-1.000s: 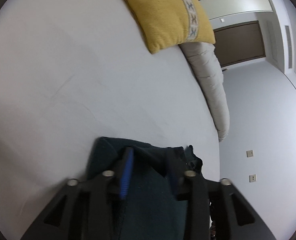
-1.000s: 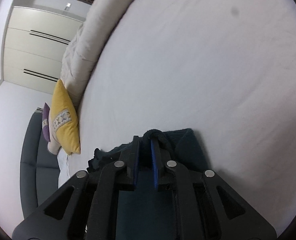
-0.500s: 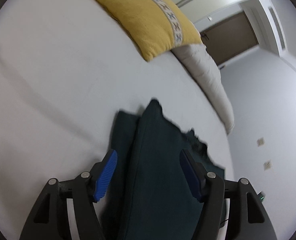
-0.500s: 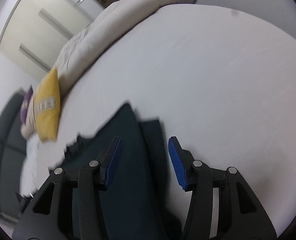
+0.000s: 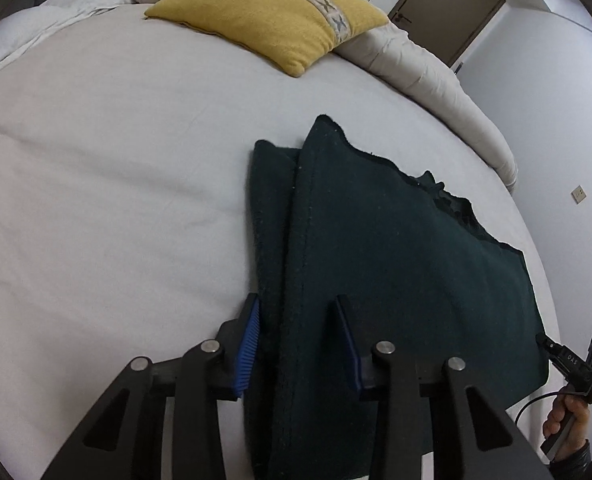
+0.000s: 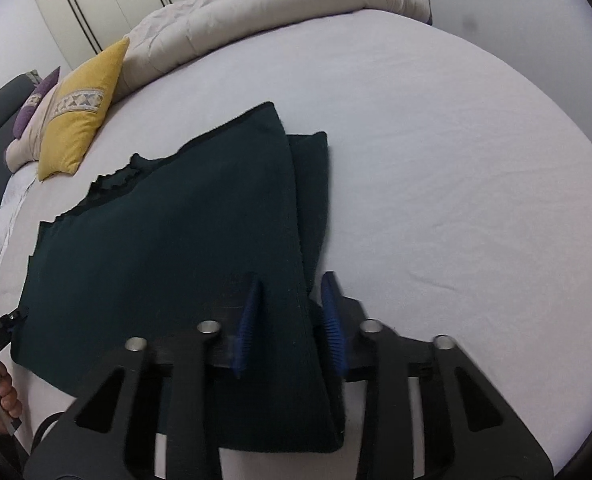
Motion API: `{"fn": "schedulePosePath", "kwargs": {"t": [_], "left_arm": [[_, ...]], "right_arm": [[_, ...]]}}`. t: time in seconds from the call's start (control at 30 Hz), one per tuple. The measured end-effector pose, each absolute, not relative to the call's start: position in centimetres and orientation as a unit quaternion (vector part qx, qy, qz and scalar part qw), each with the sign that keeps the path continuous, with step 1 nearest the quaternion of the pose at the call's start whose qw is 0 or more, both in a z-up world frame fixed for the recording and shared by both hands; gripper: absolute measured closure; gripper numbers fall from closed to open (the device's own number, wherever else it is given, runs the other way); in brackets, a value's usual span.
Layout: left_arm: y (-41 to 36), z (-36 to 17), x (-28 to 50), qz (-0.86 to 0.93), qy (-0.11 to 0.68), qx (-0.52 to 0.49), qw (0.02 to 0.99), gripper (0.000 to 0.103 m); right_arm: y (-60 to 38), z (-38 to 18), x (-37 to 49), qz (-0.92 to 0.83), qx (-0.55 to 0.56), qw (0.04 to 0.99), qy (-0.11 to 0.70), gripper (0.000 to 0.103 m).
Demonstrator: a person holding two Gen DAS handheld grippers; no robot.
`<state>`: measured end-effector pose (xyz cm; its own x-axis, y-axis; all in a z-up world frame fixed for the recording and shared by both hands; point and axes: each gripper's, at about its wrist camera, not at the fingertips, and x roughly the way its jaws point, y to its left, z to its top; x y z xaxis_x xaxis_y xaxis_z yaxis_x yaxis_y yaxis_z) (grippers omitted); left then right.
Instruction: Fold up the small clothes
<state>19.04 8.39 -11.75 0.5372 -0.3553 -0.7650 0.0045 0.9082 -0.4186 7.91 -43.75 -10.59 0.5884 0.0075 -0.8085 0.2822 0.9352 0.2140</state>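
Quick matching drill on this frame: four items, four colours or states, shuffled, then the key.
Items:
1. dark green garment
2. pillow
3. left gripper
4. rolled duvet

Descriptions:
A. beige, bunched along the far edge of the bed
B. yellow with a patterned band
C. lies folded on the white sheet
D. fingers open, astride the folded edge

Pairs: 1-C, 2-B, 3-D, 4-A
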Motion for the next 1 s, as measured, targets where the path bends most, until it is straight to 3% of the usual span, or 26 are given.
{"fn": "schedulePosePath", "kwargs": {"t": [0.13, 0.2, 0.27, 0.53, 0.73, 0.8, 0.87, 1.0], "left_arm": [[8.4, -11.6, 19.2, -0.104, 0.467, -0.188, 0.858, 0.066], [8.3, -11.8, 19.0, -0.103, 0.467, -0.181, 0.859, 0.080], [8.2, -11.6, 18.4, -0.105, 0.462, -0.175, 0.863, 0.086], [8.4, -10.8, 16.5, -0.099, 0.435, -0.185, 0.876, 0.090], [9.3, -12.5, 16.2, -0.107, 0.432, -0.215, 0.869, 0.088], [9.6, -12.2, 16.1, -0.104, 0.432, -0.221, 0.868, 0.081], [9.8, -11.3, 15.5, -0.092, 0.428, -0.218, 0.872, 0.067], [8.8, -10.4, 13.9, -0.094, 0.425, -0.182, 0.882, 0.066]], "right_arm": [[-44.6, -10.5, 7.3, -0.081, 0.151, 0.877, 0.448, 0.088], [-44.6, -10.4, 7.3, -0.082, 0.151, 0.877, 0.448, 0.089], [-44.7, -10.2, 7.2, -0.082, 0.154, 0.878, 0.446, 0.091], [-45.2, -9.3, 6.4, -0.082, 0.171, 0.884, 0.426, 0.096], [-47.3, -11.8, 5.6, -0.075, 0.223, 0.874, 0.425, 0.096], [-46.6, -11.1, 5.7, -0.071, 0.205, 0.878, 0.427, 0.093], [-46.3, -10.2, 5.4, -0.072, 0.198, 0.877, 0.432, 0.092], [-45.3, -8.6, 3.9, -0.077, 0.172, 0.883, 0.430, 0.085]]}}
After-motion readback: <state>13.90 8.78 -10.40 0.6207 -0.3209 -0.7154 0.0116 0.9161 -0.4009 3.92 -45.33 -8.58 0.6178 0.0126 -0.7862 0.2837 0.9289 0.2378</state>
